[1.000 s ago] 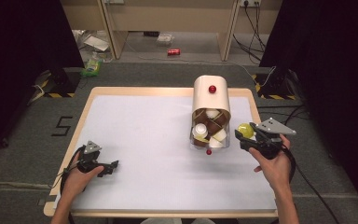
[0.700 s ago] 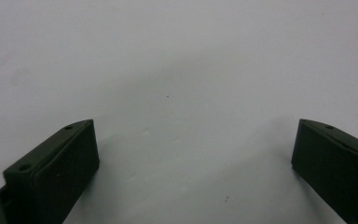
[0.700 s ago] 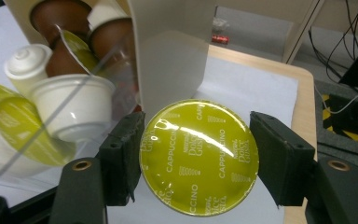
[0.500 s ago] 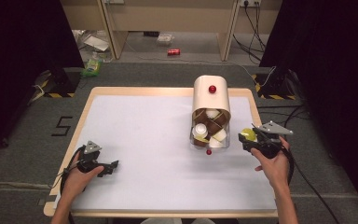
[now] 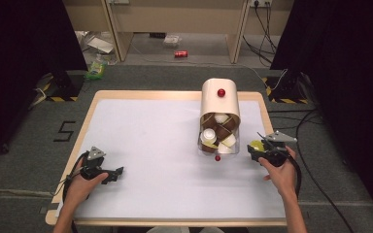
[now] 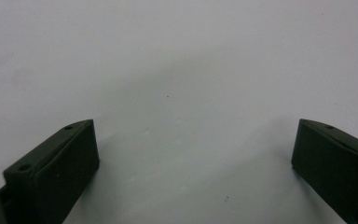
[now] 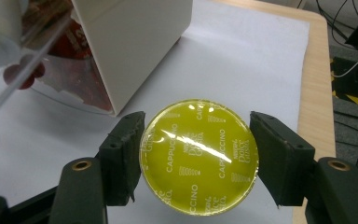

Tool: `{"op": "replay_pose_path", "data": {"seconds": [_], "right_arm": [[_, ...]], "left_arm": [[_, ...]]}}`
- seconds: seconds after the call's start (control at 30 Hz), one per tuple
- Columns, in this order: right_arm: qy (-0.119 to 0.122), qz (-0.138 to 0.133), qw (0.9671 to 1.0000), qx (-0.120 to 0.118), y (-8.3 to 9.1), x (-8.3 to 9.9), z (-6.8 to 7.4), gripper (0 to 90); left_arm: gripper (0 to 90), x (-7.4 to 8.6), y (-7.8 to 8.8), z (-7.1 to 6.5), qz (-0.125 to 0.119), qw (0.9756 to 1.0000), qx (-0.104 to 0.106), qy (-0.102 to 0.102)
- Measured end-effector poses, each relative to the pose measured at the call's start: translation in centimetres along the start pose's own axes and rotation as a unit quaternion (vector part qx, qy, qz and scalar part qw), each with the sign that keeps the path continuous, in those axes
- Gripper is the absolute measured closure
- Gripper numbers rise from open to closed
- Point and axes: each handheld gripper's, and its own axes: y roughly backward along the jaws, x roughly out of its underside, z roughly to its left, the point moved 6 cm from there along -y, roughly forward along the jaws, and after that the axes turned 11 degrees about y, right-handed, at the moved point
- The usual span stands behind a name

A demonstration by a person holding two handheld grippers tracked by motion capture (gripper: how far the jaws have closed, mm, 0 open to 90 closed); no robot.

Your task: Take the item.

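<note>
Now my right claw [image 7: 196,161] squeezes a yellow coffee pod [image 7: 199,156], its flat shiny top facing me. Just ahead and to its left lies the white pod box [image 5: 220,99]. My left claw [image 5: 112,174] rests wide apart on the bench [image 5: 145,131], holding nothing.

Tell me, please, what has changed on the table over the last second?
The right gripper, shut on the yellow capsule, has drawn away from the capsule box toward the table's right edge and back toward the person, sitting lower than before. The left gripper stayed put near the front left, jaws open over the bare white mat. The box and its capsules have not moved.
</note>
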Motion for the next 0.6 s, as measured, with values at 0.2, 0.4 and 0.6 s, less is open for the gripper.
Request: {"op": "replay_pose_path", "data": {"seconds": [0.2,0.4,0.6], "right_arm": [[0.006,0.008,1.0,-0.001,-0.6,0.4,0.2,38.5],[0.01,0.017,0.9998,-0.005,-1.1,0.8,0.5,38.5],[0.013,0.027,0.9995,-0.006,-1.8,1.3,0.9,38.4]], "left_arm": [[0.2,0.0,0.0,0.0,0.0,1.0,0.0,0.0],[0.2,0.0,0.0,0.0,0.0,1.0,0.0,0.0],[0.1,0.0,0.0,0.0,0.0,1.0,0.0,0.0]]}}
